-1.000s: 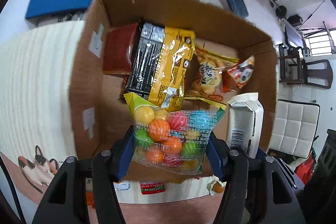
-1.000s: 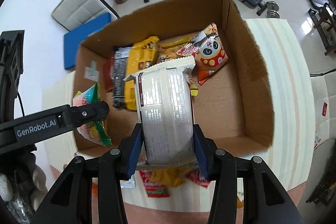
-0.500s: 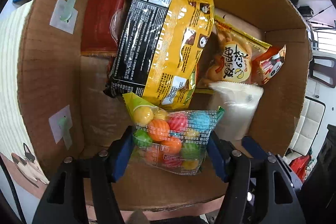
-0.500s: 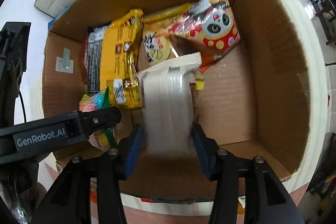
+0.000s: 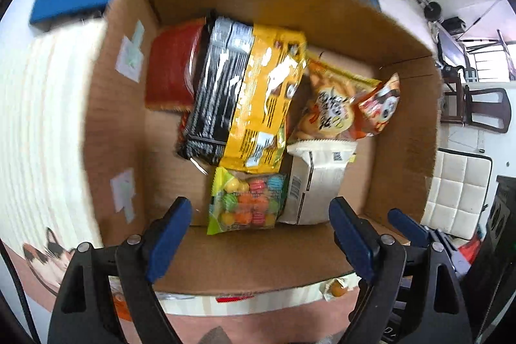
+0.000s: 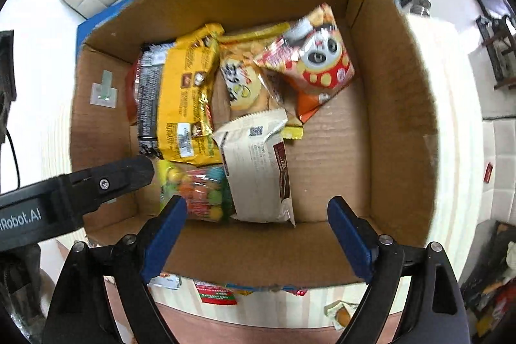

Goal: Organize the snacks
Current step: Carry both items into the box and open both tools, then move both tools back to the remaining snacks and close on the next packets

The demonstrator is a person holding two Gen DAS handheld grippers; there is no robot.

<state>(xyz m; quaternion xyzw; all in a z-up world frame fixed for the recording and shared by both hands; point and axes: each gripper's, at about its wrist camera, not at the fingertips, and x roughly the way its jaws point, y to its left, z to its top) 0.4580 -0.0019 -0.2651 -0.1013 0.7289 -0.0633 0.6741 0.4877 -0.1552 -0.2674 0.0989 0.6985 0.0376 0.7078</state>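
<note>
Snacks [image 5: 246, 203] boxed — grippers [image 5: 259, 234] opening

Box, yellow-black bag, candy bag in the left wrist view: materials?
Box: looks like brown corrugated cardboard, matte; the floor shows ribbing in the right wrist view.
Yellow-black bag: probably glossy plastic or foil film; bright glare streaks and creases.
Candy bag: thin clear plastic film, printed; the coloured balls show through it.

Left gripper [image 5: 259, 236], right gripper [image 6: 256, 236]: pointing steeply down, jaws opening, nothing gripped.
</note>
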